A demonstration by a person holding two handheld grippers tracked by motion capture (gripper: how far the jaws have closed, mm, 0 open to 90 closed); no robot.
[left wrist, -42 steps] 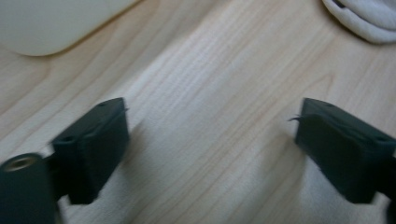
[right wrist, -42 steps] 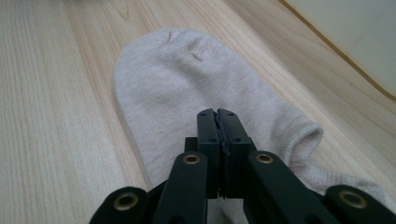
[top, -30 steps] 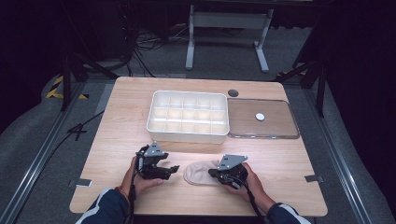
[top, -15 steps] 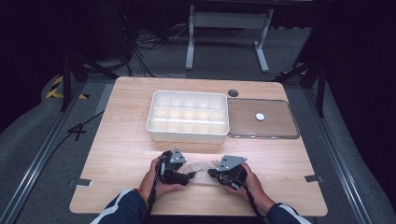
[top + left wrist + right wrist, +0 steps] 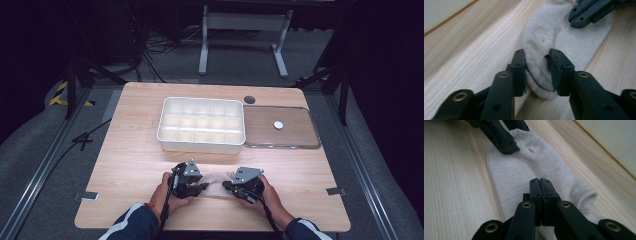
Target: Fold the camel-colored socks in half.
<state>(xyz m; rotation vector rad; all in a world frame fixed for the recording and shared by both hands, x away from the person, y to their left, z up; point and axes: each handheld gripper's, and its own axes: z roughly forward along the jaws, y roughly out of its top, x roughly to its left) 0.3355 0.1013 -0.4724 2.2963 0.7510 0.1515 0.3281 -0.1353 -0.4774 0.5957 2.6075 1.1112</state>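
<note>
Beige sock (image 5: 214, 179) lies flat on the wooden table (image 5: 130, 150), near edge, between the two hands. Left gripper (image 5: 199, 186) has slid in from the left over the last second and its jaws have just been closing; in the left gripper view they now pinch a bunched fold at the sock's toe end (image 5: 537, 75). Right gripper (image 5: 231, 185) hasn't budged, jaws pressed together on the sock's other end (image 5: 540, 186). Both ends look secured, so a fold or stretch can probably start. Farther back: white divided tray (image 5: 201, 124), all compartments empty. Right of it, clear lid (image 5: 281, 127) lying flat, small white disc (image 5: 278, 125) on it.
</note>
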